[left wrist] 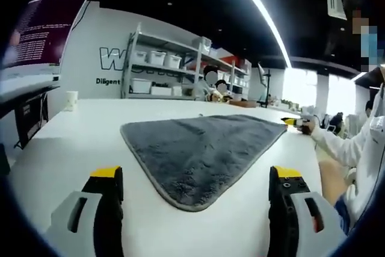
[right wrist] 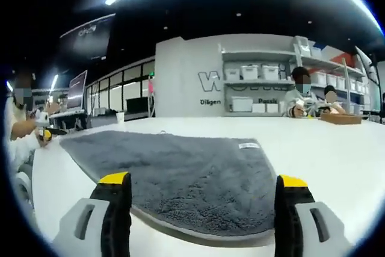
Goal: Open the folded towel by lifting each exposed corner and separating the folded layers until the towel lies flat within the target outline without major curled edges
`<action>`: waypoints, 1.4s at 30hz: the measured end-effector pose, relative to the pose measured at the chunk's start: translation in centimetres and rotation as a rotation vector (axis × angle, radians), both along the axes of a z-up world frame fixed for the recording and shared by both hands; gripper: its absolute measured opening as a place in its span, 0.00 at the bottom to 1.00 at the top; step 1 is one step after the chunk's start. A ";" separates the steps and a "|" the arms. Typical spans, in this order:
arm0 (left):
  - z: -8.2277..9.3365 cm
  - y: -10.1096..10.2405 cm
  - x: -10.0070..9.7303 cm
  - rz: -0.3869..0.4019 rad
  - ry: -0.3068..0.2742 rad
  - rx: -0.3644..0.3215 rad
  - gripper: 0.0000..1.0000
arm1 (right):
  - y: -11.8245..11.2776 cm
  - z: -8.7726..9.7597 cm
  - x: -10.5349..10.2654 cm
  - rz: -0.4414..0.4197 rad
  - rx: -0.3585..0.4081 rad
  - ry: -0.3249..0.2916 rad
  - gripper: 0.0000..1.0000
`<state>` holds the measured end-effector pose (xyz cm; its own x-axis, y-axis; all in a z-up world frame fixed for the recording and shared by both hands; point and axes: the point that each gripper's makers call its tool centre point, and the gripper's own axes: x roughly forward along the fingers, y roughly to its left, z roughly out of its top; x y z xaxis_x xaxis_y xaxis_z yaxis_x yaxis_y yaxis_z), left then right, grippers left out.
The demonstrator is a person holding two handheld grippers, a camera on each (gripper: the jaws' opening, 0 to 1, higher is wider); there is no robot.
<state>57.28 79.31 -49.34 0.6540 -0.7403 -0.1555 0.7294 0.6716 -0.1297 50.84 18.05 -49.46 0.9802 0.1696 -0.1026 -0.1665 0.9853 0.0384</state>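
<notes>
A dark grey towel [left wrist: 201, 148] lies spread in a single layer on the white table [left wrist: 72, 142], one rounded corner pointing at me. My left gripper [left wrist: 195, 176] hovers just above that corner, jaws wide open with nothing between them. At the towel's far right corner a hand in a white sleeve holds my right gripper [left wrist: 295, 123]. In the right gripper view the towel [right wrist: 180, 173] shows a small white label [right wrist: 248, 145] near its edge. My right gripper [right wrist: 203, 180] stands open over the near edge. The left gripper [right wrist: 45, 135] is small at the towel's left corner.
A paper cup [left wrist: 71, 99] stands at the table's far left, under a monitor [left wrist: 48, 22]. Shelves with white bins [left wrist: 156, 67] line the back wall. People sit at the far end [right wrist: 301, 97] beside a wooden tray [right wrist: 341, 118]. The person's body [left wrist: 361, 142] is on the right.
</notes>
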 end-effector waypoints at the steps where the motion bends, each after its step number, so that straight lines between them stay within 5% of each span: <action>1: -0.1 -0.1 0.0 0.003 -0.003 0.008 0.99 | -0.1 0.0 0.0 -0.005 -0.003 -0.001 0.99; 16: -1.9 -0.1 0.4 0.031 0.003 0.183 1.00 | -0.1 -0.7 -0.5 0.008 -0.074 0.020 0.99; 25: -2.2 0.1 0.5 0.036 0.014 0.201 1.00 | 0.5 -2.6 -0.3 0.038 -0.056 0.115 0.99; 42: -2.5 0.3 0.5 0.052 0.025 0.210 1.00 | 0.1 -2.8 -1.2 -0.004 -0.082 0.129 0.99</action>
